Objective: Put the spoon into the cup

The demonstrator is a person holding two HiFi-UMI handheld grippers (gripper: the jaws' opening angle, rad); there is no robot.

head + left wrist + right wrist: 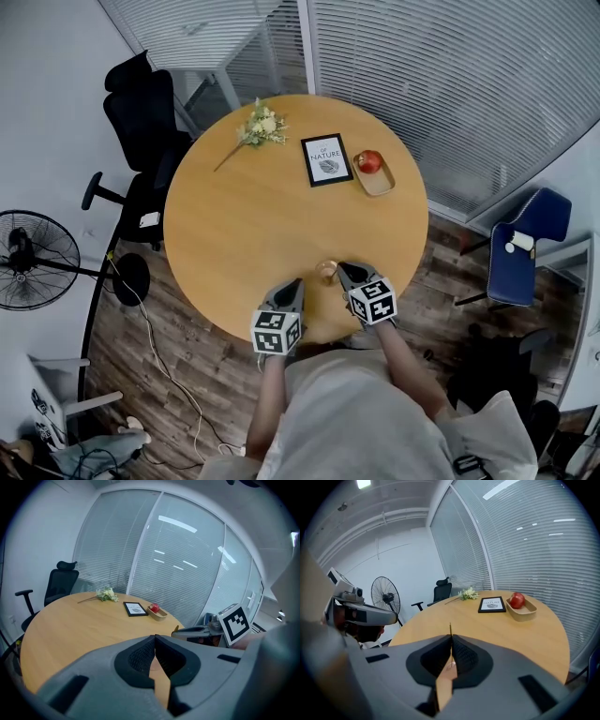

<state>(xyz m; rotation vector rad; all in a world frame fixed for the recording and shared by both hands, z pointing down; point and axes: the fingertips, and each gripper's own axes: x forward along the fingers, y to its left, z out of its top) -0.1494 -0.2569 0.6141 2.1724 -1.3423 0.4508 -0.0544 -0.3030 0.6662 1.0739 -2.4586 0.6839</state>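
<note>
A small clear cup stands near the front edge of the round wooden table, between my two grippers. My right gripper is just right of the cup. In the right gripper view its jaws are shut on a thin spoon, seen edge-on and sticking up above the pads. The spoon's bowl is hidden. My left gripper sits left of the cup and a little nearer to me, apart from it. It is shut with nothing between its pads.
At the table's far side lie a flower sprig, a framed print and a wooden tray holding a red apple. A black office chair and a fan stand left; a blue chair stands right.
</note>
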